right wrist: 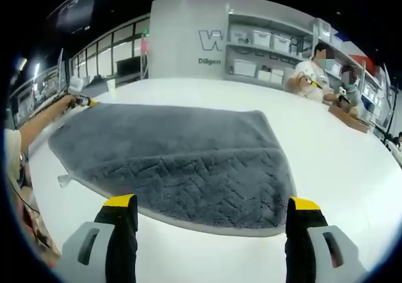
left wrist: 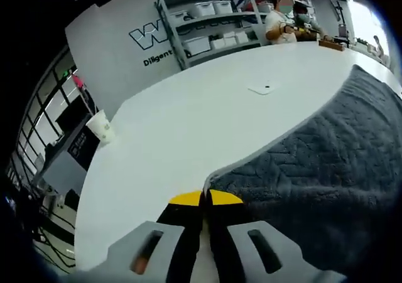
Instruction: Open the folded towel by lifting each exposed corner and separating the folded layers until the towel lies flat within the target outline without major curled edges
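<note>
Ahead of the right tool, the towel lies spread.

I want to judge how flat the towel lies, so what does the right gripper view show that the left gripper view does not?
Right gripper view: the grey towel nearly whole, spread flat, between the open right gripper jaws; the left gripper at its far corner.
Left gripper view: the left gripper shut at one towel corner; a paper cup.
Both: the white table, shelves, seated people.
</note>
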{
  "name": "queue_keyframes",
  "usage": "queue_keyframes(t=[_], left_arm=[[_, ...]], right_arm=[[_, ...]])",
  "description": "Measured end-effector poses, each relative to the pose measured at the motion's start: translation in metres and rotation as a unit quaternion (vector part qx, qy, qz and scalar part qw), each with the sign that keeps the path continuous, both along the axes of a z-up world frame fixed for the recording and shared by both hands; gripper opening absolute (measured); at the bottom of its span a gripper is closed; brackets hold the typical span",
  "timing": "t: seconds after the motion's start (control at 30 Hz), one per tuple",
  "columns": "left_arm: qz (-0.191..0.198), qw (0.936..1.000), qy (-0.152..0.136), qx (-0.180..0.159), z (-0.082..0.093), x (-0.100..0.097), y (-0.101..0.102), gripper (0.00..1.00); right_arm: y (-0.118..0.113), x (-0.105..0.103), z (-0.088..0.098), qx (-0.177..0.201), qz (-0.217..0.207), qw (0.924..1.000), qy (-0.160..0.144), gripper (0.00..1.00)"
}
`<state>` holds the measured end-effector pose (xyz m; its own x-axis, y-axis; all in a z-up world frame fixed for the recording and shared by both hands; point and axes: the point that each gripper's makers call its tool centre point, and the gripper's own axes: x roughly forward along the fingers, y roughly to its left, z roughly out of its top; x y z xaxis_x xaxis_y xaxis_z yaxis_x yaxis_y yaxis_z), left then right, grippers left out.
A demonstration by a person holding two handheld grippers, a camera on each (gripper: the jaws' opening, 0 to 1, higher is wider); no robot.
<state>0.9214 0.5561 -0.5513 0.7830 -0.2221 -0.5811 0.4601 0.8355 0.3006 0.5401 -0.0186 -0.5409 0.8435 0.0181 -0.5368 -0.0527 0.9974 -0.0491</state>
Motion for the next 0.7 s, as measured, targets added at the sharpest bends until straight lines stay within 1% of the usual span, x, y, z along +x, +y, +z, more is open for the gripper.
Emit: queue_keyframes(t=[0.23,0.37,0.47,0.63,0.7], left_arm=[[0.004,0.9999,0.004,0.014,-0.001,0.011,0.003,0.02],[0.002,0.9995,0.006,0.03,0.0,0.016,0.005,0.02],[0.005,0.9993,0.008,0.036,0.0,0.021,0.008,0.02],[0.011,0.999,0.005,0.042,0.0,0.029,0.011,0.02],[0.012,0.9987,0.004,0.05,-0.001,0.032,0.013,0.02]], right_arm=[[0.001,0.0,0.0,-0.001,0.002,1.0,0.001,0.98],[0.002,0.0,0.0,-0.002,0.002,1.0,0.001,0.98],[0.002,0.0,0.0,-0.002,0.003,1.0,0.001,0.98],[0.004,0.0,0.0,-0.003,0.004,1.0,0.002,0.98],[0.004,0.0,-0.001,-0.005,0.005,1.0,0.003,0.98]])
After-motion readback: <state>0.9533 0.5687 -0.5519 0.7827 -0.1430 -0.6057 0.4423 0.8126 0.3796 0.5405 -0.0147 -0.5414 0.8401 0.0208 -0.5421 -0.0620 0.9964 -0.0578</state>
